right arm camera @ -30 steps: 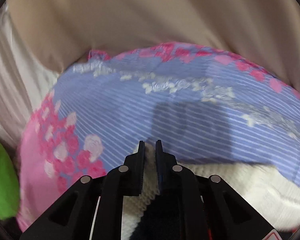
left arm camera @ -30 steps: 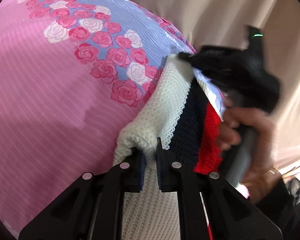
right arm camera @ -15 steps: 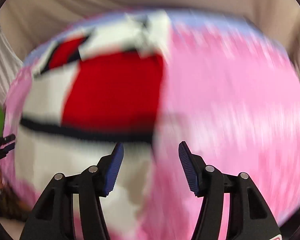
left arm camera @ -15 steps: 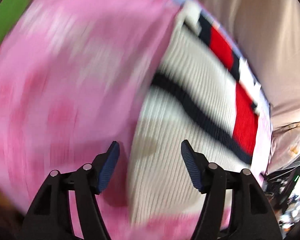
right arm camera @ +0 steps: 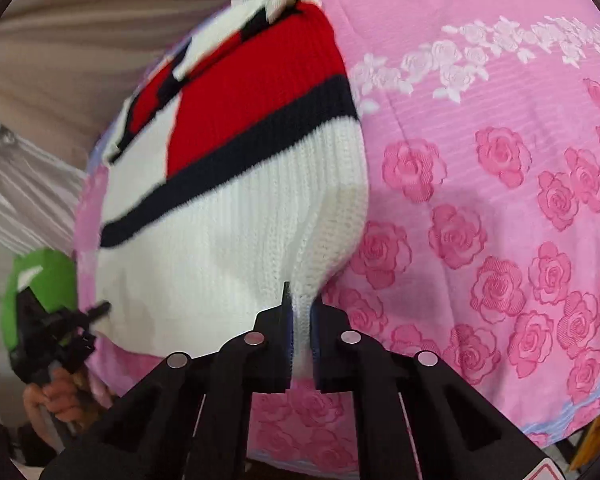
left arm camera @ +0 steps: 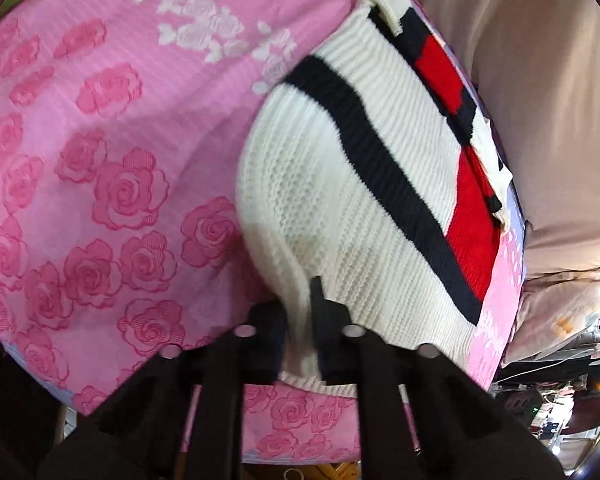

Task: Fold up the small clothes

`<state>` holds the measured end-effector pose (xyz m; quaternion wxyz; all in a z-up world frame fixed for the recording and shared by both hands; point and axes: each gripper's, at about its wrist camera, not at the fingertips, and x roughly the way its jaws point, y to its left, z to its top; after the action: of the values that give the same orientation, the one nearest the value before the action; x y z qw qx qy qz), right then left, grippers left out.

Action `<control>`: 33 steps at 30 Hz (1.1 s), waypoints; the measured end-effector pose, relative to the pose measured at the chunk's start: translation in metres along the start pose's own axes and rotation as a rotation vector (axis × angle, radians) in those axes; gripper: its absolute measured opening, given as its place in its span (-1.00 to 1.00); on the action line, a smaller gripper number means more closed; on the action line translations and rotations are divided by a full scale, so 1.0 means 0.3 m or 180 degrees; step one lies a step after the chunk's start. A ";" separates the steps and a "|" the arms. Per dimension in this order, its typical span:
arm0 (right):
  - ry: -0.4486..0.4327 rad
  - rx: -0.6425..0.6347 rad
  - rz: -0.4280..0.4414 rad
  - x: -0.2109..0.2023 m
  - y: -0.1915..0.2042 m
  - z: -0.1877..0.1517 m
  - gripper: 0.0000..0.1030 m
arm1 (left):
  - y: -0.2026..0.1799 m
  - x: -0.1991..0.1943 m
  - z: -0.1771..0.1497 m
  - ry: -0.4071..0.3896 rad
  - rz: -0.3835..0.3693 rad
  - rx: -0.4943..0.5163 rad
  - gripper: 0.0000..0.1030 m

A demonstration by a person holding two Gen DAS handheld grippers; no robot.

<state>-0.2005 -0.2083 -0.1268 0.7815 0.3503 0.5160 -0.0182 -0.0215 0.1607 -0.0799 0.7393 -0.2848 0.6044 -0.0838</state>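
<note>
A small white knit sweater [left arm camera: 340, 184] with navy stripes and red panels lies on a pink rose-patterned sheet [left arm camera: 100, 140]. My left gripper [left arm camera: 300, 312] is shut on the sweater's white near edge. In the right wrist view the same sweater [right arm camera: 228, 200] lies left of centre, and my right gripper [right arm camera: 300, 316] is shut on its near right corner, pinching a raised ridge of white knit. The left gripper [right arm camera: 96, 312] also shows there at the sweater's far left corner, held by a hand.
The pink sheet [right arm camera: 500, 200] covers a table whose near edge runs just below the grippers. Beige curtain fabric [left arm camera: 540, 100] hangs behind. A green object [right arm camera: 40, 276] sits at the left. Clutter [left arm camera: 560, 380] shows at lower right.
Both grippers were shut on the lifted sweater, then opened over it as it lay flat. Now both have closed again on its near edge.
</note>
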 end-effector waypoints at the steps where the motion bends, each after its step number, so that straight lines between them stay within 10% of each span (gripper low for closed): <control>1: -0.0118 -0.0052 -0.0014 -0.047 0.009 0.008 -0.91 | -0.014 -0.020 -0.003 -0.0036 0.0021 0.0069 -0.88; 7: -0.0203 -0.0276 -0.0207 -0.250 -0.022 -0.022 -0.94 | -0.001 -0.156 -0.107 0.0159 0.0081 0.0364 -0.89; 13: 0.0868 -0.0784 -0.0628 -0.274 -0.099 -0.296 -0.94 | 0.061 -0.190 -0.350 0.0921 0.0286 0.0555 -0.90; 16: 0.1070 -0.0816 -0.0523 -0.346 -0.082 -0.317 -0.94 | 0.038 -0.292 -0.372 0.0853 0.0174 0.0544 -0.90; 24: -0.0713 -0.0694 0.0322 -0.373 0.104 0.404 -0.94 | -0.278 -0.268 0.168 -0.0495 -0.0378 0.1004 -0.89; 29: -0.0677 -0.0092 0.0302 -0.040 0.065 0.719 -0.72 | -0.367 0.034 0.468 -0.0798 0.0005 0.0957 -0.66; 33: -0.0865 0.0368 0.0245 -0.020 0.003 0.762 -0.68 | -0.326 0.085 0.527 -0.0896 0.0286 0.0724 -0.26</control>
<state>-0.0215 -0.3391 -0.0705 0.8227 0.4085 0.3898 -0.0652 0.1553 0.1185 -0.0335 0.8470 -0.1810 0.4937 -0.0779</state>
